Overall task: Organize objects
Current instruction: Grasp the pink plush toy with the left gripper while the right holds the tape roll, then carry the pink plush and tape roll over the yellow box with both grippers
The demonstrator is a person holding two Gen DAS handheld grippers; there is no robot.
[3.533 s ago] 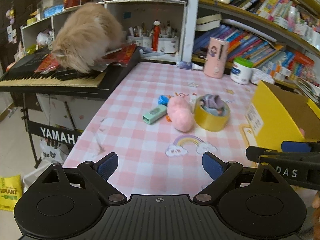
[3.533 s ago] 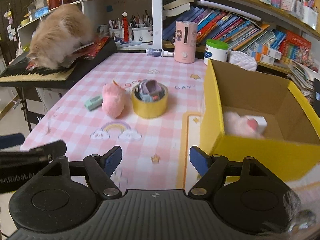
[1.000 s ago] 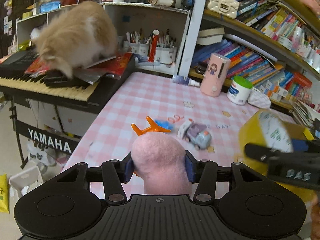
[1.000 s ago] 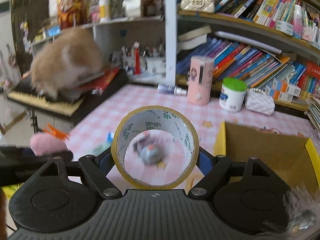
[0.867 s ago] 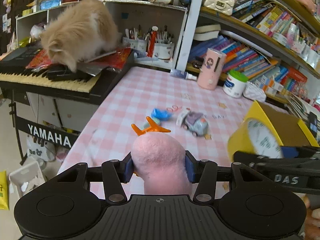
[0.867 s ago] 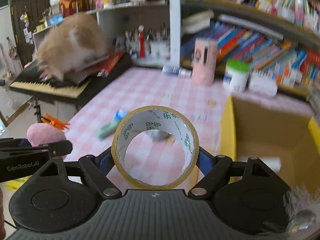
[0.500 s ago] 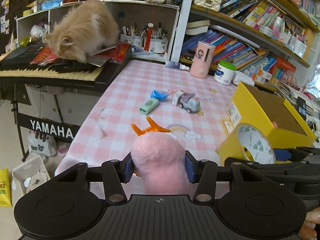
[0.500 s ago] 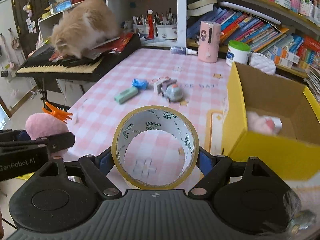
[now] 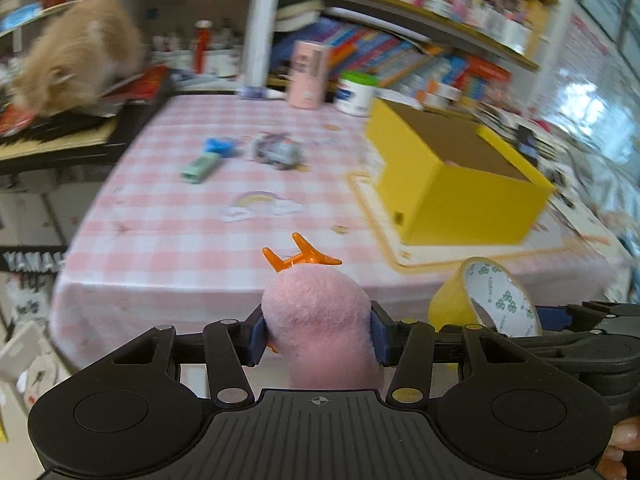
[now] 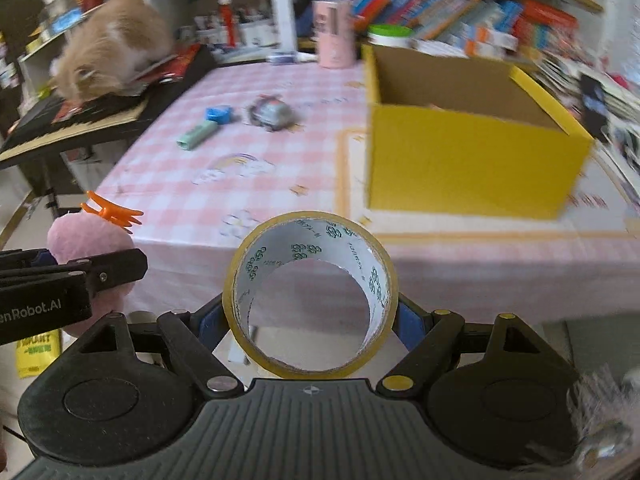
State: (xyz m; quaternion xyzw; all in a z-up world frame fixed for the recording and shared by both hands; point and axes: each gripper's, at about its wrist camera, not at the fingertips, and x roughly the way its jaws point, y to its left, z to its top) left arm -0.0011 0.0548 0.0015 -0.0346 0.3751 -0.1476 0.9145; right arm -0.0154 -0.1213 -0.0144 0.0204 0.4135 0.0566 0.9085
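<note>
My left gripper (image 9: 316, 330) is shut on a pink plush toy (image 9: 316, 312) with orange feet, held in the air in front of the table's near edge. It also shows in the right wrist view (image 10: 86, 240). My right gripper (image 10: 310, 316) is shut on a yellow tape roll (image 10: 276, 236), held beside the plush; the roll also shows in the left wrist view (image 9: 448, 304). A yellow cardboard box (image 10: 472, 160) stands open on the right of the pink checked table (image 10: 256, 184). A toy car (image 10: 272, 114), a green marker (image 10: 198, 134) and a small blue object (image 10: 218, 114) lie on the table.
A ginger cat (image 10: 112, 52) crouches on a keyboard (image 10: 80, 120) left of the table. A pink cylinder (image 10: 334, 34) and a white jar with a green lid (image 10: 390, 34) stand at the back. Bookshelves (image 10: 460, 4) run behind.
Both grippers have pulled back from the table with their loads and swung right. The table edge now lies ahead of them, and the box sits more central.
</note>
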